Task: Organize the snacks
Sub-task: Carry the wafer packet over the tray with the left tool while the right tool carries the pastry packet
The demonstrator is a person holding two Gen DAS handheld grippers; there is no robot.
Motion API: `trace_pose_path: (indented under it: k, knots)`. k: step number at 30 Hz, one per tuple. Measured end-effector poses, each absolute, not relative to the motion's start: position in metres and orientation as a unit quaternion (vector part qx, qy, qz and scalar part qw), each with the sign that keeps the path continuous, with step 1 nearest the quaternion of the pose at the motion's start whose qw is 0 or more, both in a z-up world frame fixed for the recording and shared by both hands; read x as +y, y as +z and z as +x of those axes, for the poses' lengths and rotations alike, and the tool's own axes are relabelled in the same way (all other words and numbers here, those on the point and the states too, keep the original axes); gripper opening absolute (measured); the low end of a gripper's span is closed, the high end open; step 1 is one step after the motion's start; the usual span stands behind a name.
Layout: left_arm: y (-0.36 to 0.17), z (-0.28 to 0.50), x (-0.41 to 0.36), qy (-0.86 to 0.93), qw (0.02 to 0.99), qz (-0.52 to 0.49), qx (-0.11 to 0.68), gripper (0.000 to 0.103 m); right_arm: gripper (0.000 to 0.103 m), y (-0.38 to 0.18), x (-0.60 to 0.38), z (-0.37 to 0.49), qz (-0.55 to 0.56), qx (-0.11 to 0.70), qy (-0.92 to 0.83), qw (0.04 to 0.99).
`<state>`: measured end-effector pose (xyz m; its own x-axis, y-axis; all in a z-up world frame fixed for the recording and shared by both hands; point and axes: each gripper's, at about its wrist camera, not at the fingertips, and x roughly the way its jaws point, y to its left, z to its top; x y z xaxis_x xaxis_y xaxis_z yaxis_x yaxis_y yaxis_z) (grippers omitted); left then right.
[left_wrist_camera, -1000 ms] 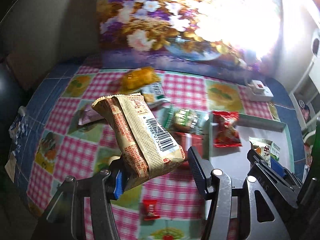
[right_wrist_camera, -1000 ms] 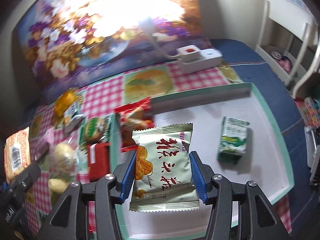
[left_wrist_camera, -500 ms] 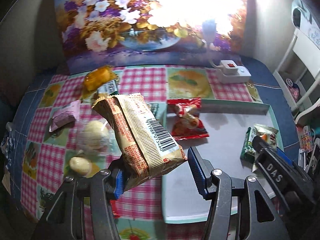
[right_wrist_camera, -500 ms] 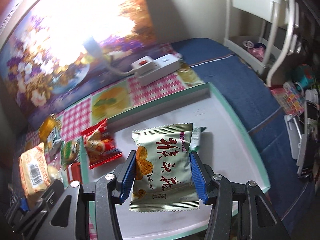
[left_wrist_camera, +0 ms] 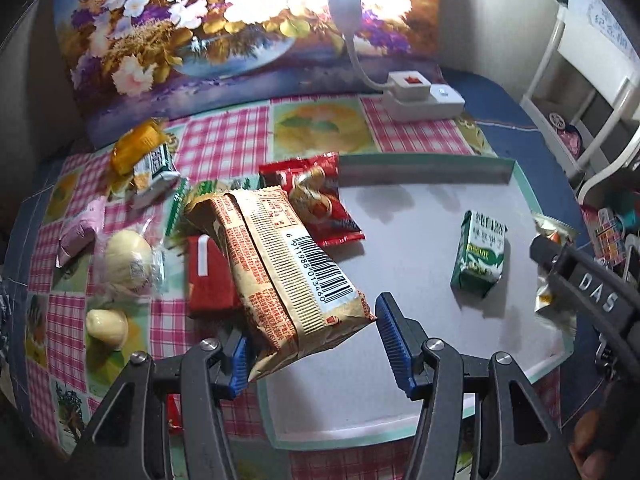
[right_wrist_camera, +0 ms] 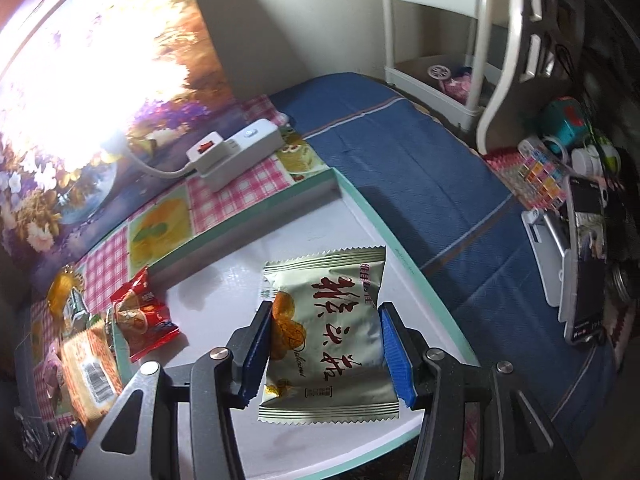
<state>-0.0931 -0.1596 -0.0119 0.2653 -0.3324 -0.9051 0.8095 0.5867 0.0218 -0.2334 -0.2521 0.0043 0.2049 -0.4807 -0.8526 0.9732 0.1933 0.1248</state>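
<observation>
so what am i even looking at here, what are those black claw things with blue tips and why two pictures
No robot here: a person holds a hand tool in each hand, each ending in a two-finger gripper with blue pads. A small camera on each tool looks forward along its fingers, so you get one picture per hand.

In the left-hand view, the left gripper carries a tan snack pack with a barcode; it leans against the left pad, and whether the right pad touches it is unclear. In the right-hand view, the right gripper clamps a silver snack packet.

Below lies a white tray with a green rim on a checked tablecloth. In the tray sit a green packet and a red packet; more snacks lie loose on the cloth.
</observation>
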Motion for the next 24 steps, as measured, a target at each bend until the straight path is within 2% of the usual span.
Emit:
trace_pose_path:
  k: [8,24]
  knots:
    - [-0.021,-0.095,-0.157,-0.378,0.748,0.257,0.482,0.058,0.055,-0.001,-0.256,-0.248,0.364,0.341,-0.56,0.662]
    - [-0.036,-0.107,-0.165,-0.386,0.729,0.289,0.485,0.058,0.055,-0.037,-0.259,-0.247,0.389,0.391,-0.543,0.633]
